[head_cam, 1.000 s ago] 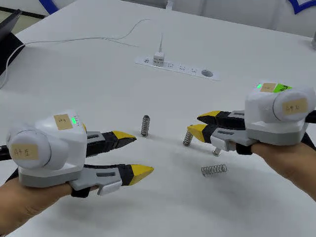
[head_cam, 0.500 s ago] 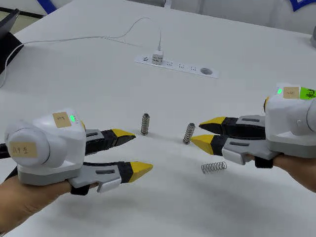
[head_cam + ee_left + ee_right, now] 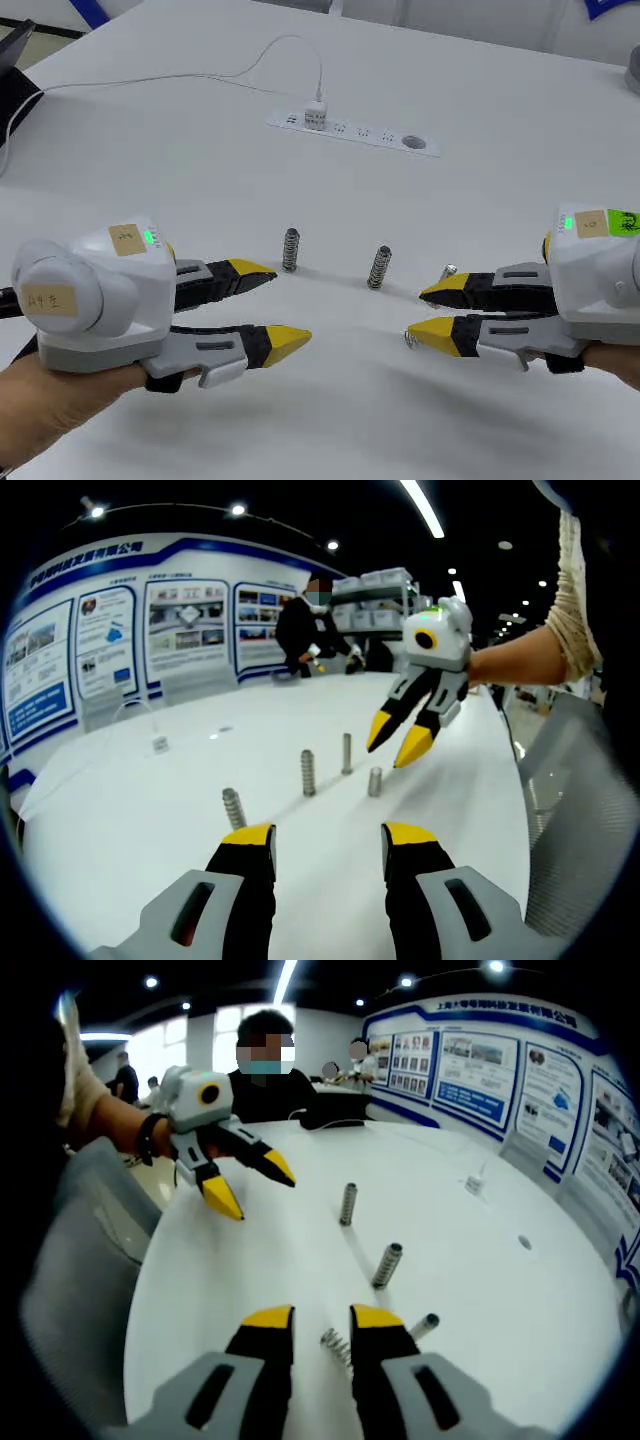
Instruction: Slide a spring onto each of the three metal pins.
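Observation:
Three pins stand in a row on the white table. Two wear springs: the left pin [image 3: 291, 250] [image 3: 348, 1203] and the middle pin [image 3: 379, 268] [image 3: 388, 1265]. The third pin [image 3: 449, 270] [image 3: 425, 1325] is bare. A loose spring [image 3: 408, 338] [image 3: 335, 1345] lies flat, mostly covered by my right gripper [image 3: 422, 313] [image 3: 320, 1318], which is open with its jaws on either side of the spring. My left gripper [image 3: 285, 305] [image 3: 328, 835] is open and holds nothing, just left of the row.
A white power strip [image 3: 350, 133] with a plugged-in charger and cable lies at the back of the table [image 3: 150, 150]. People stand beyond the far edge in the gripper views. Bare table surface spreads in front of the pins.
My right gripper has drawn back from the middle pin, right and towards me, down over the loose spring. The middle pin's spring stays on it. The left gripper has held still.

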